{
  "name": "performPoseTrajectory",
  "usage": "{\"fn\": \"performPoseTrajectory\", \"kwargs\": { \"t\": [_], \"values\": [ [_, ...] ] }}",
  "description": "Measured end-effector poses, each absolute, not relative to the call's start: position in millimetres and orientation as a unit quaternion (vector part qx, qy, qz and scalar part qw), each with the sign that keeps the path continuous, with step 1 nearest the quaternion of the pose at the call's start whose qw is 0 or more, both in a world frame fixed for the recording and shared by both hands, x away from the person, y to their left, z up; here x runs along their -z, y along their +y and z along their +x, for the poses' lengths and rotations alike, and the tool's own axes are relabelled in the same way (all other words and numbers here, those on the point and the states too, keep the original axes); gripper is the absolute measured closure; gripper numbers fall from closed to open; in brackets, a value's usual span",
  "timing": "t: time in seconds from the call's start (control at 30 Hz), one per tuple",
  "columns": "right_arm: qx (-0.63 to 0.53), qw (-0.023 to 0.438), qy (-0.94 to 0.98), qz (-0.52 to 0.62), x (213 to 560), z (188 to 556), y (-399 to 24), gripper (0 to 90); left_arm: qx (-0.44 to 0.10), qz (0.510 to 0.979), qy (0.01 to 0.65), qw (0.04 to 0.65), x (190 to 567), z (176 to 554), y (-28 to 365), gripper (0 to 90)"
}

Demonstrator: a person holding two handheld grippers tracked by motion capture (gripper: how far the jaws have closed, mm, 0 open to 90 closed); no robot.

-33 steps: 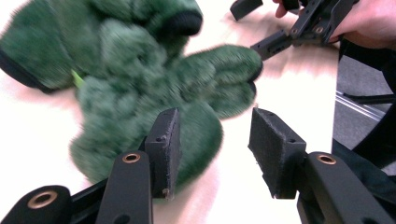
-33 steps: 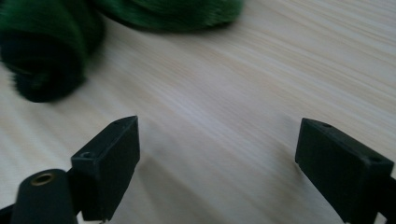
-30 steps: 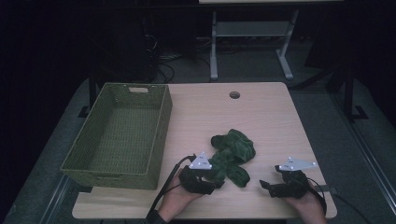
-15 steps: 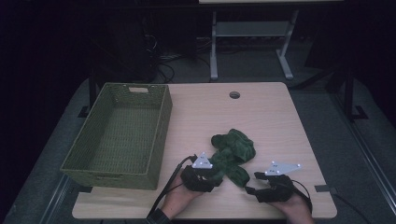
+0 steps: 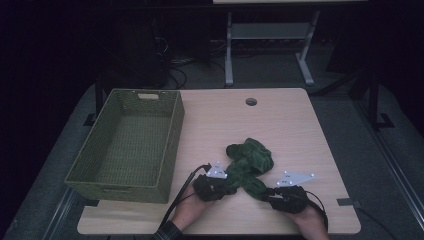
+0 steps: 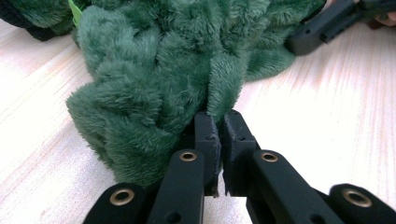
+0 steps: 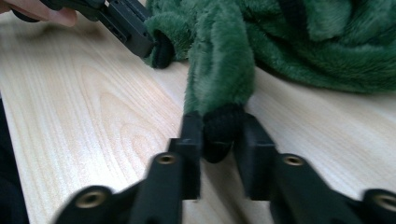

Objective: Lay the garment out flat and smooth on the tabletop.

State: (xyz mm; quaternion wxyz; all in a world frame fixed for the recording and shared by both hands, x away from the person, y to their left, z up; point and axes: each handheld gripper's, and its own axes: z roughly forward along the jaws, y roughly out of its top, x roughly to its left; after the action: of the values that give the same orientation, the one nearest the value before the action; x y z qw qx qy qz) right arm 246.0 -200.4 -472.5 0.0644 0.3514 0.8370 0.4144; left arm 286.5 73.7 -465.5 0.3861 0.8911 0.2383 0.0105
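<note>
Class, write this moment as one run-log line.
left hand-held gripper: just closed on green fleece | right hand-held gripper: just closed on its black cuff | basket: empty

Left gripper (image 5: 231, 186) jaws just closed, right gripper (image 5: 263, 192) jaws likewise

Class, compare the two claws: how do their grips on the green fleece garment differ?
The left claw pinches a thin fold of the green fleece garment, jaws nearly touching. The right claw clamps a thick black cuff, so its jaws stand wider. Both have just closed and hold the garment low on the table.
</note>
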Motion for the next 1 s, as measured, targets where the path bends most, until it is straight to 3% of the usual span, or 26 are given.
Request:
{"fn": "performPoseTrajectory", "kwargs": {
  "t": [0.4, 0.73, 0.87, 0.9, 1.0],
  "values": [
    [-0.419, 0.099, 0.831, 0.353, 460, 245, -224, 80.8, 0.006, 0.867, 0.240, 0.437, 434, 280, 90, 87.0],
    [-0.387, 0.109, 0.820, 0.407, 460, 241, -267, 80.9, 0.001, 0.862, 0.303, 0.406, 449, 294, 119, 87.3],
    [-0.376, 0.108, 0.820, 0.417, 464, 240, -270, 78.7, -0.016, 0.862, 0.307, 0.402, 448, 293, 118, 81.2],
    [-0.373, 0.119, 0.817, 0.424, 463, 239, -272, 73.0, -0.023, 0.860, 0.307, 0.407, 445, 292, 119, 77.8],
    [-0.377, 0.131, 0.810, 0.429, 461, 239, -275, 69.6, -0.032, 0.852, 0.309, 0.422, 434, 290, 121, 73.7]
  ]
}}
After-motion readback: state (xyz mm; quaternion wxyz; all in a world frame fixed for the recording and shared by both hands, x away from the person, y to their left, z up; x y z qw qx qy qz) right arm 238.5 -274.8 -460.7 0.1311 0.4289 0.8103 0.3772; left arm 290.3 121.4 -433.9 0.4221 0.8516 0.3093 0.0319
